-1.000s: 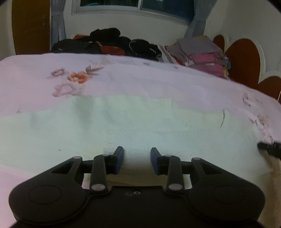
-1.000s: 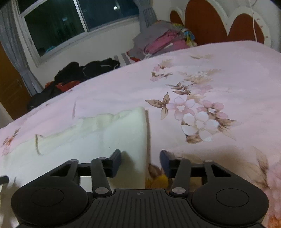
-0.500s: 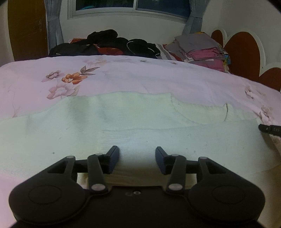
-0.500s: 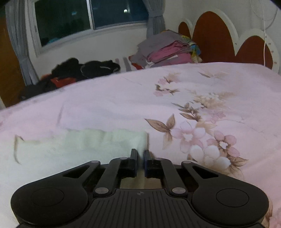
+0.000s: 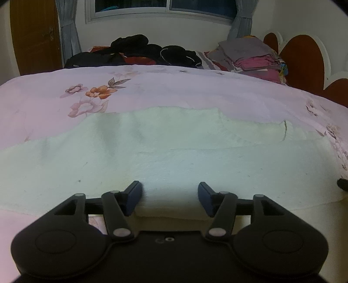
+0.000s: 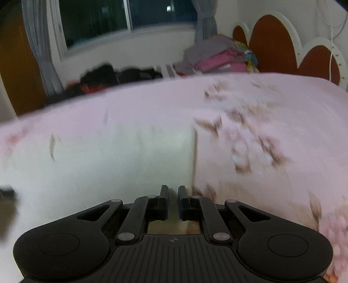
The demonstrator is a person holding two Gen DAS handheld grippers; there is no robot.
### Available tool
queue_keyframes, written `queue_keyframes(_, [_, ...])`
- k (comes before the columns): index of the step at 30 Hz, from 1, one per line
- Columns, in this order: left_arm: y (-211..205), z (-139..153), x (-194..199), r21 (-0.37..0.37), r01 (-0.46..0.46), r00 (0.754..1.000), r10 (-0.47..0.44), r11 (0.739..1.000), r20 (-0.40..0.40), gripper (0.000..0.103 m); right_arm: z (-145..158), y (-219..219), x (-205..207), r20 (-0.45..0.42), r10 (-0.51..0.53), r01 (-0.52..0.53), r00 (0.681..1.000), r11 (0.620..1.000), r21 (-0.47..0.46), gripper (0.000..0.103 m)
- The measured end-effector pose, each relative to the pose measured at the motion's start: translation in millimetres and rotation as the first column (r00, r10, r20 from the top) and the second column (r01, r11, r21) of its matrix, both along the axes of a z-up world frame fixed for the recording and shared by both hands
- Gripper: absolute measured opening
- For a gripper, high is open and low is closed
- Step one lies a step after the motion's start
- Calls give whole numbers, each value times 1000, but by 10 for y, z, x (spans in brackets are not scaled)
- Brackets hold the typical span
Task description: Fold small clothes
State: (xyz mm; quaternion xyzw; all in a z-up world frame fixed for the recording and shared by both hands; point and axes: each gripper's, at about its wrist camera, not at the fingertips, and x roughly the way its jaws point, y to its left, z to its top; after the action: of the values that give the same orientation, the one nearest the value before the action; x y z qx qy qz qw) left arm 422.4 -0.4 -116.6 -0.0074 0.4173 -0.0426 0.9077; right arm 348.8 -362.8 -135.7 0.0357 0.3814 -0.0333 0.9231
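A: While the left gripper (image 5: 169, 197) is opening, what sits between its jaws?
B: The near edge of the cream cloth (image 5: 165, 152). It lies between the fingers but the pads don't press it, so released.

A: And the cloth overall?
B: Spread flat on the pink floral bedsheet (image 5: 174, 91), running ahead of the left gripper and out to both sides. A folded layer shows ahead and to the right.

A: Right gripper (image 6: 173, 199)?
B: Clenched, jaws nearly together. It's at the cloth's (image 6: 108, 163) near right corner, and cloth shows in the slit between the jaws. I can't tell for sure that they pinch it; the view is motion-blurred.

A: Where's the cloth edge there?
B: It runs straight ahead, just right of the fingertips, with bare sheet (image 6: 261, 108) further right.

A: Background?
B: Dark clothes (image 5: 139, 52) and a folded stack (image 5: 252, 56) far ahead at the bed's far side, headboard (image 5: 304, 61) to the right, window (image 5: 165, 6) above.
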Motion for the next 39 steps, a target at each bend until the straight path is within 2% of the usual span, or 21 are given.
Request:
queue_keyframes(1, [0, 9, 0, 3, -2, 1000, 2, 1000, -4, 59, -11, 15, -10, -5, -9, 9, 1000, 999, -44, 7])
queue_keyframes(4, [37, 49, -30, -12, -26, 999, 26, 1000, -27, 60, 72, -80, -22, -19, -67, 68, 998, 997, 23, 7])
queue_keyframes(7, [43, 28, -69, 0, -27, 999, 27, 1000, -28, 61, 149, 37, -104, 19, -36, 36, 999, 999, 14, 7])
queue_keyframes(9, [31, 47, -86, 10, -24, 999, 24, 1000, -33, 61, 59, 81, -69, -33, -29, 30, 999, 1000, 1, 7])
queue_keyframes(10, [42, 79, -101, 2, -24, 999, 24, 1000, -37, 61, 85, 88, -79, -27, -36, 36, 999, 999, 1, 7])
queue_keyframes(14, [140, 220, -215, -19, -39, 999, 38, 999, -21, 75, 267, 153, -143, 4, -31, 31, 1000, 998, 47, 7])
queue_keyframes(20, [330, 353, -357, -34, -71, 997, 70, 997, -27, 75, 319, 519, -130, -13, 26, -24, 1000, 995, 101, 9])
queue_keyframes(22, [383, 403, -407, -30, -74, 997, 74, 997, -18, 76, 317, 639, -133, -10, 45, -44, 999, 994, 105, 18])
queue_keyframes(23, [414, 429, -433, -31, -77, 997, 76, 997, -16, 76, 323, 700, -135, -5, 54, -53, 999, 993, 108, 38])
queue_keyframes(24, [449, 452, -458, -32, -81, 997, 80, 996, -14, 77, 332, 762, -139, 1, 62, -62, 998, 992, 108, 52])
queue_keyframes(33, [797, 591, -612, -20, -123, 992, 123, 992, 9, 80, 420, 1355, -75, 32, 165, -168, 986, 980, 104, 52])
queue_keyframes(39, [1149, 547, -675, -24, -161, 987, 161, 987, -10, 81, 200, 1806, 167, -21, 214, -211, 977, 973, 95, 52])
